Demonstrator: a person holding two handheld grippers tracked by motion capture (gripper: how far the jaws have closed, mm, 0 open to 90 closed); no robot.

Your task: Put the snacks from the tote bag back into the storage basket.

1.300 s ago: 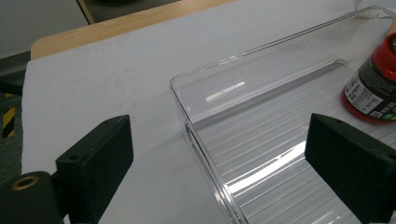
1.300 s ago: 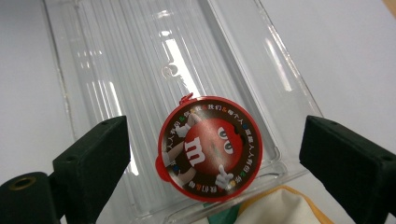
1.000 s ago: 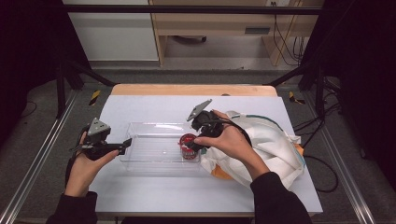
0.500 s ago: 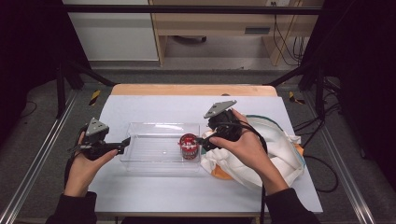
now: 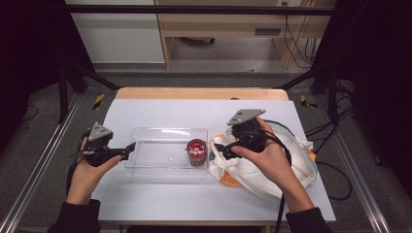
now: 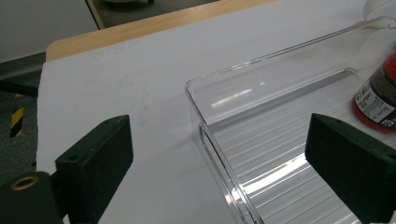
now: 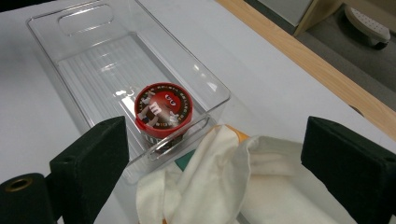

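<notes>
We see one white table (image 5: 160,204) with bare room along its near edge, one clear bin (image 5: 167,154) lying lengthwise left to right, one cloth bag (image 5: 272,162) beside it, and one red tub (image 5: 196,152) upright at the bin's right end. Our left gripper (image 5: 127,148) and right gripper (image 5: 218,148) both gape wide, empty.

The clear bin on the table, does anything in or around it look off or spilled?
Nothing stands out. The clear bin sits flat, the red-lidded candy tub stands upright at its right end, and the white cloth bag lies crumpled beside it.
</notes>
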